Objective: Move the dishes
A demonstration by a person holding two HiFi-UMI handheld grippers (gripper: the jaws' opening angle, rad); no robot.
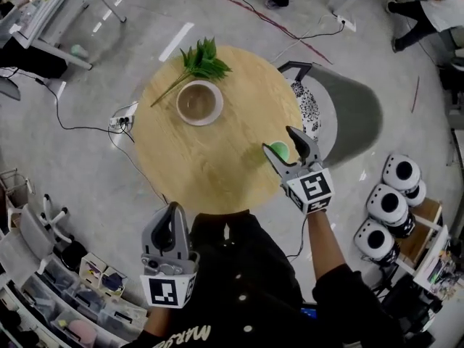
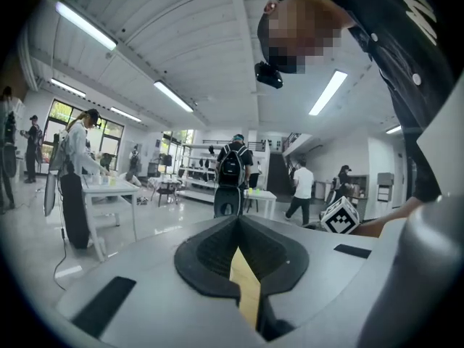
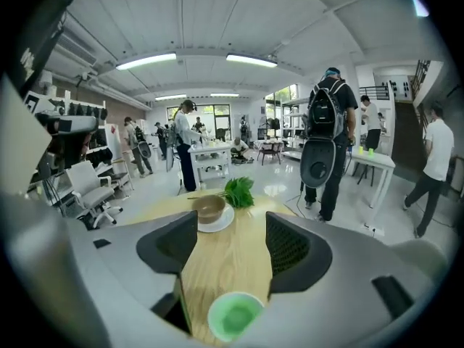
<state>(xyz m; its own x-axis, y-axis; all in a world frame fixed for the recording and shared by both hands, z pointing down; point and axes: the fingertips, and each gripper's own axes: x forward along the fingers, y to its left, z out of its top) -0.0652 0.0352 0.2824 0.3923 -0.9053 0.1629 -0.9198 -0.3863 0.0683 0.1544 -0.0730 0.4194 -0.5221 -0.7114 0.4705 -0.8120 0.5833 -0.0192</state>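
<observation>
The round pale wooden table [image 1: 217, 172] is carrying everything. The left gripper [image 1: 172, 209] is hanging clenched and empty. The right gripper [image 1: 278, 138] is hovering released above the table's edge, over a small green cup [image 1: 280, 151]. Far across, a white plate [image 1: 219, 108] is holding a brown bowl [image 1: 197, 101].

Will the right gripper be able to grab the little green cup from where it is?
Probably yes. The right gripper is open, the green cup sits just under its jaws, and nothing on the table stands between them.
</observation>
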